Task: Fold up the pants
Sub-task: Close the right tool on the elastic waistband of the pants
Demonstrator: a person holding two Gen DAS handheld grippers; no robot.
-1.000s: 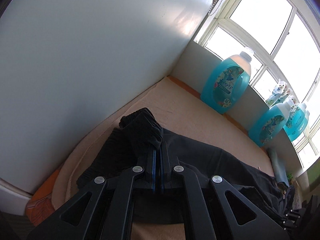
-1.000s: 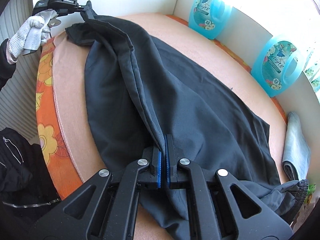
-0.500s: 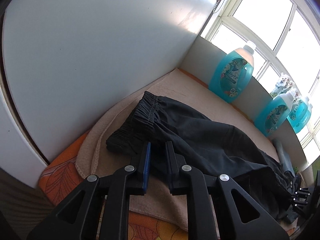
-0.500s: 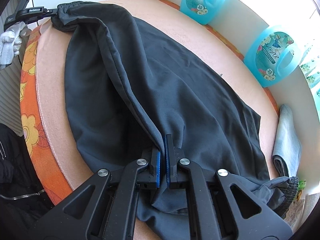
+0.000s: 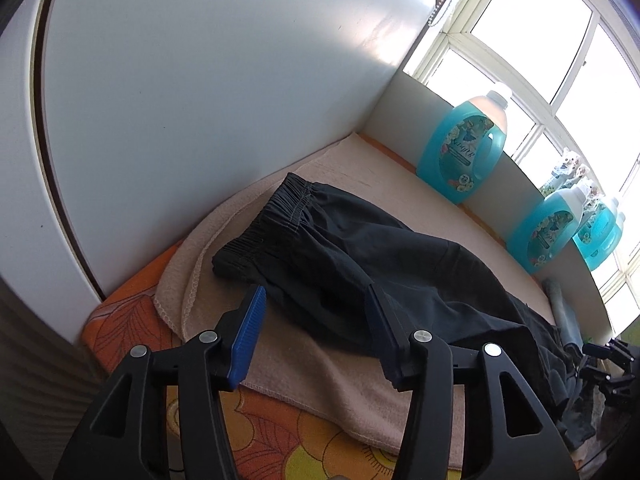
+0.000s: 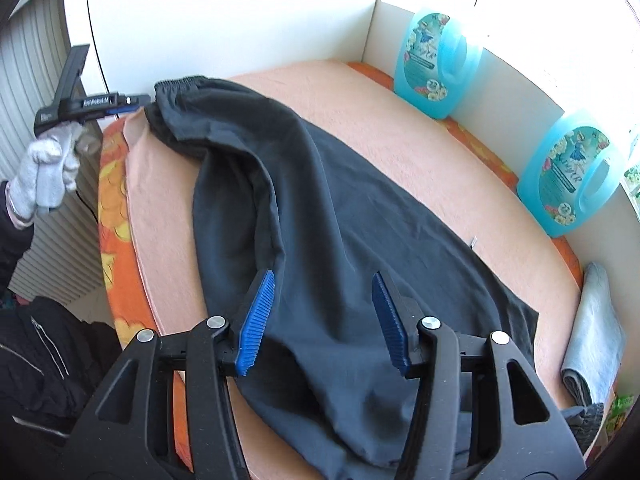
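Observation:
Dark pants point(image 6: 360, 220) lie lengthwise on the peach-covered table point(image 6: 420, 152), with the elastic waistband point(image 5: 280, 216) at the far left end by the white wall. My left gripper point(image 5: 316, 292) hovers just short of the waistband. Its jaws are opening and no cloth is pinched between the blue pads point(image 5: 248, 328). It also shows in the right wrist view as the left gripper point(image 6: 132, 101), held by a gloved hand point(image 6: 44, 172). My right gripper point(image 6: 323, 277) hangs above the pants' folded side seam, jaws opening, with the fabric lying loose below them.
Blue detergent bottles point(image 6: 436, 64) point(image 6: 576, 176) stand along the window ledge at the back. A folded light-blue towel point(image 6: 596, 332) lies at the table's right end. An orange floral cloth point(image 5: 280, 440) covers the near edge. A white panel point(image 5: 200, 100) closes the left end.
Both grippers were shut on the pants and have let go, jaws now apart. The left one backed off from the waistband, which now lies flat. The right one rose above the cloth.

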